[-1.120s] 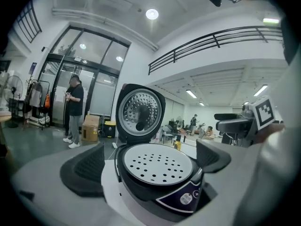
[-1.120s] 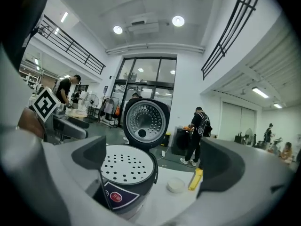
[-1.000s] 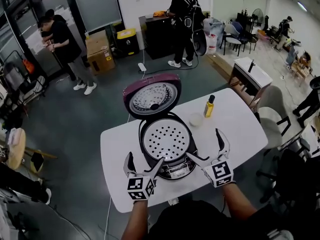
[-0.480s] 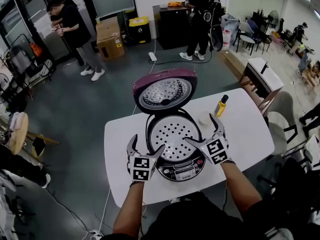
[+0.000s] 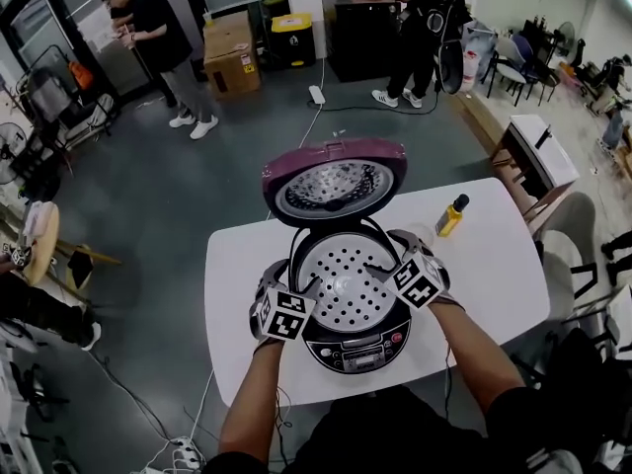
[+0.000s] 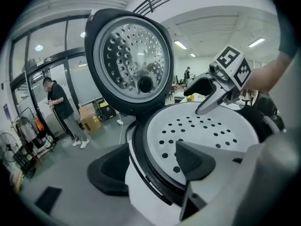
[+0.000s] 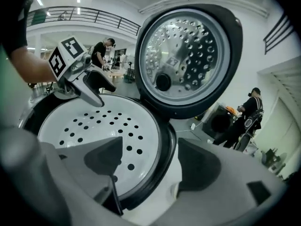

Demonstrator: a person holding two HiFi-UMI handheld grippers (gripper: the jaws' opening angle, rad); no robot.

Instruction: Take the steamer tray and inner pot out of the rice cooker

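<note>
Now our left gripper (image 6: 150, 166) and right gripper (image 7: 155, 161), jaws just closing but apart, straddle opposite rims of the round white perforated steamer tray (image 5: 341, 284) inside the maroon rice cooker (image 5: 355, 349): likely light, rigid.

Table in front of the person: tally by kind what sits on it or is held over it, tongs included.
Rice cooker: 1
Steamer tray: 1
Yellow bottle: 1
Tongs: 2, the left tongs and the right tongs; the jaws of both have just been closing, with the Rice cooker's rim between them, not clamped
Total: 5
</note>
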